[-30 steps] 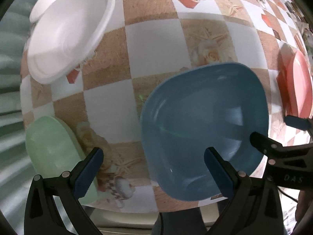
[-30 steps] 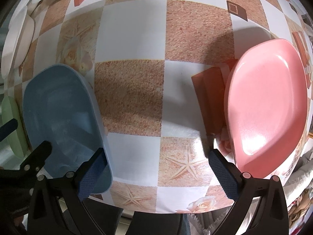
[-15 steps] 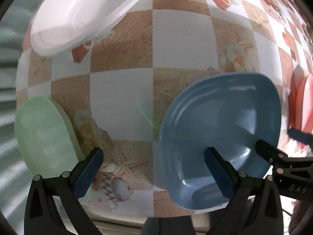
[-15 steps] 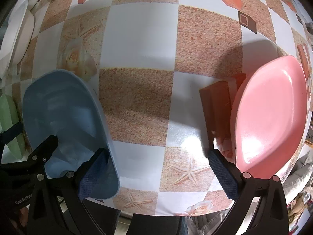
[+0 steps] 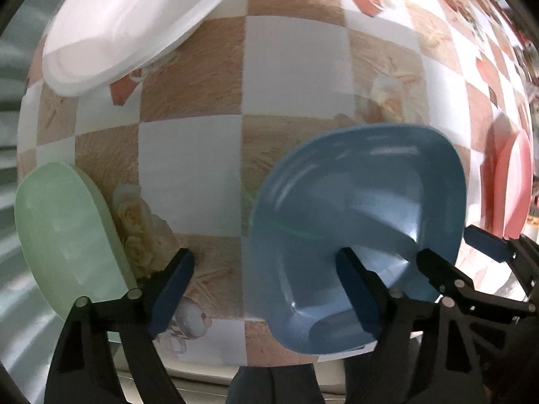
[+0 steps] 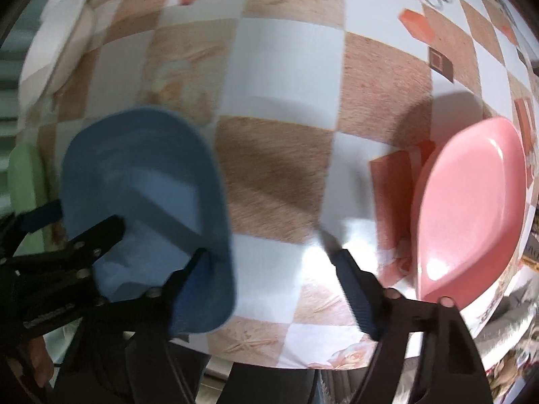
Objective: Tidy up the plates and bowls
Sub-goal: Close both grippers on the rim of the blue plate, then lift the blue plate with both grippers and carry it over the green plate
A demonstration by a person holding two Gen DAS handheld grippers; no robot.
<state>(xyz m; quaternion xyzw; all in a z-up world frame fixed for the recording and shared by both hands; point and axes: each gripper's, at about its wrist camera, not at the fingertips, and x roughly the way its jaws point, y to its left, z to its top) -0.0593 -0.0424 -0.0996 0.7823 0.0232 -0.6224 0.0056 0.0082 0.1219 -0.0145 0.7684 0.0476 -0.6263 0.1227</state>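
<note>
a table (image 5: 293,67) under a checkered tan-and-white cloth carries a blue bowl (image 5: 357,222) at 4 o'clock, green plate (image 5: 64,235) at 8, white plates (image 5: 128,23) at 11, pink plate (image 6: 471,208) at 3.

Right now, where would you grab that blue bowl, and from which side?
Take the blue bowl by its near rim, coming from the table's front edge. It sits upright with thin, flared walls, so one finger can go inside and one outside. The left gripper already has one finger over that rim, jaws wide. The green plate and pink plate flank it, so the sides are tighter.
</note>
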